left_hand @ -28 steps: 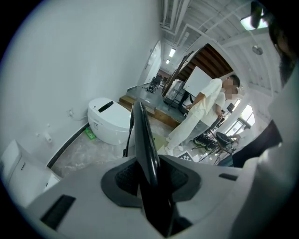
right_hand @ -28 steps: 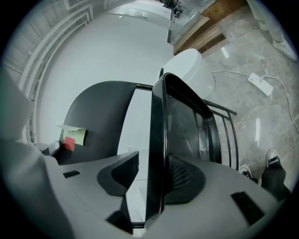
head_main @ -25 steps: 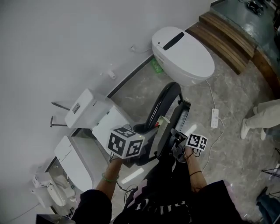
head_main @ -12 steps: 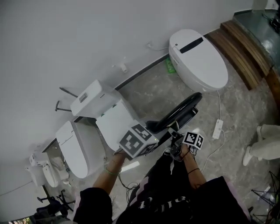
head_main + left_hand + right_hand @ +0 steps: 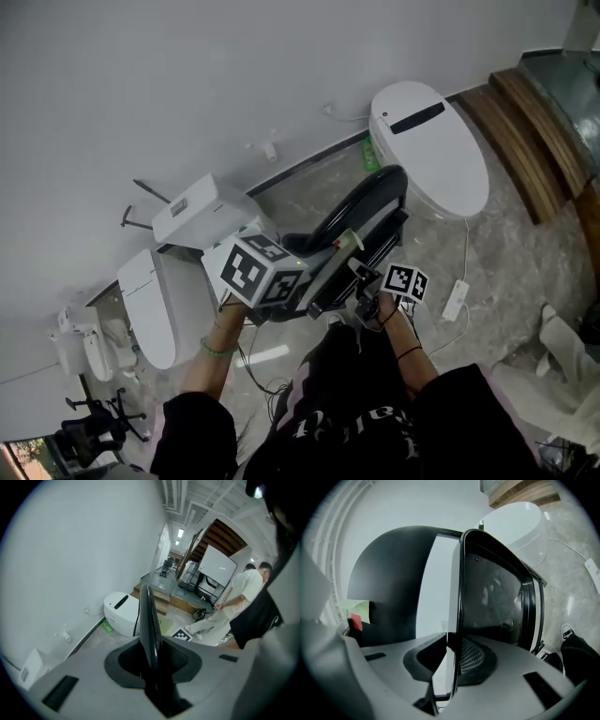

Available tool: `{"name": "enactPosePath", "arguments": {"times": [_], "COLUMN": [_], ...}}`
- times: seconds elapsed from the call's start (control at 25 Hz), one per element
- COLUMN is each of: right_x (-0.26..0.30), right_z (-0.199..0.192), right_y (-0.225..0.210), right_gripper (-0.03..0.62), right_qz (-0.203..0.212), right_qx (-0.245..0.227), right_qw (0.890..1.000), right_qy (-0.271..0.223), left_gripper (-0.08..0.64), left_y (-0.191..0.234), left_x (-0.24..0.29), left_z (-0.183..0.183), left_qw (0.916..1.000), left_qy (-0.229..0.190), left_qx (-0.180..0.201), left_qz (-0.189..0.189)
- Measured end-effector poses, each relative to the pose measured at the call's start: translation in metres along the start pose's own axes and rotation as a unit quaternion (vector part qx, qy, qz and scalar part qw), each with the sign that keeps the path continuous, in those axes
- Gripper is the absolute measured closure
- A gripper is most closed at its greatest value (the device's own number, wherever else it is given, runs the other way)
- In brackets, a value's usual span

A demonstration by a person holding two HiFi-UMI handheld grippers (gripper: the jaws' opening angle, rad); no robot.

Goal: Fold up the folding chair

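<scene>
The black folding chair [image 5: 361, 216] hangs tilted above the floor between my two grippers, its curved back toward the white toilet. My left gripper [image 5: 302, 281] is shut on the chair; in the left gripper view a thin black panel [image 5: 148, 620] stands edge-on between the pads of the left gripper [image 5: 154, 667]. My right gripper [image 5: 364, 292] grips the other side. In the right gripper view the seat's thin rim [image 5: 456, 634] runs between the pads of the right gripper [image 5: 452, 663], whose jaws have just been closing on it. The backrest [image 5: 391, 583] and seat [image 5: 497, 602] lie close together.
A white toilet [image 5: 427, 145] stands by the wall behind the chair. Two more white toilet units [image 5: 197, 214] [image 5: 150, 305] sit at the left. A power strip on a cord [image 5: 454, 300] lies on the marble floor. Wooden steps [image 5: 530, 131] run at the right. A person in white [image 5: 239, 597] stands beyond.
Both grippers have risen and shifted with the chair, which now hangs higher and more tilted than a second ago. The right gripper's cube sits closer to the chair's seat.
</scene>
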State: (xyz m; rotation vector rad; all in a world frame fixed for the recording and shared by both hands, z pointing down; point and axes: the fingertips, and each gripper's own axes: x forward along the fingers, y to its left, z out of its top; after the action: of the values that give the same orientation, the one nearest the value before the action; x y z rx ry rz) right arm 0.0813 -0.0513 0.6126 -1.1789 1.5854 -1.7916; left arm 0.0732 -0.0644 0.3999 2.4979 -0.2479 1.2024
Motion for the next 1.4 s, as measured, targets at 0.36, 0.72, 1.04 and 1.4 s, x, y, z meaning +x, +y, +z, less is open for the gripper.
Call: {"name": "enactPosePath", "arguments": {"times": [0.36, 0.72, 1.04, 1.4], "right_x": [0.032, 0.116, 0.191, 0.274], "right_z": [0.042, 0.078, 0.106, 0.145], "right_y": [0.020, 0.034, 0.064, 0.094], "right_gripper": [0.522, 0.522, 0.522, 0.520], "right_qz": [0.000, -0.034, -0.047, -0.040], "right_qx": [-0.022, -0.010, -0.011, -0.002], "right_qw": [1.000, 0.999, 0.998, 0.998], "right_qy": [0.001, -0.023, -0.050, -0.043], "left_gripper": [0.475, 0.474, 0.474, 0.474], "left_y": [0.036, 0.135, 0.219, 0.299], "left_x": [-0.007, -0.014, -0.035, -0.049], "left_z": [0.026, 0.042, 0.062, 0.093], "left_qw": [0.9993, 0.9994, 0.9990, 0.9985], "left_qy": [-0.027, -0.031, -0.032, -0.026], "left_qx": [-0.013, 0.000, 0.006, 0.041], "left_qz": [0.024, -0.013, -0.031, -0.024]}}
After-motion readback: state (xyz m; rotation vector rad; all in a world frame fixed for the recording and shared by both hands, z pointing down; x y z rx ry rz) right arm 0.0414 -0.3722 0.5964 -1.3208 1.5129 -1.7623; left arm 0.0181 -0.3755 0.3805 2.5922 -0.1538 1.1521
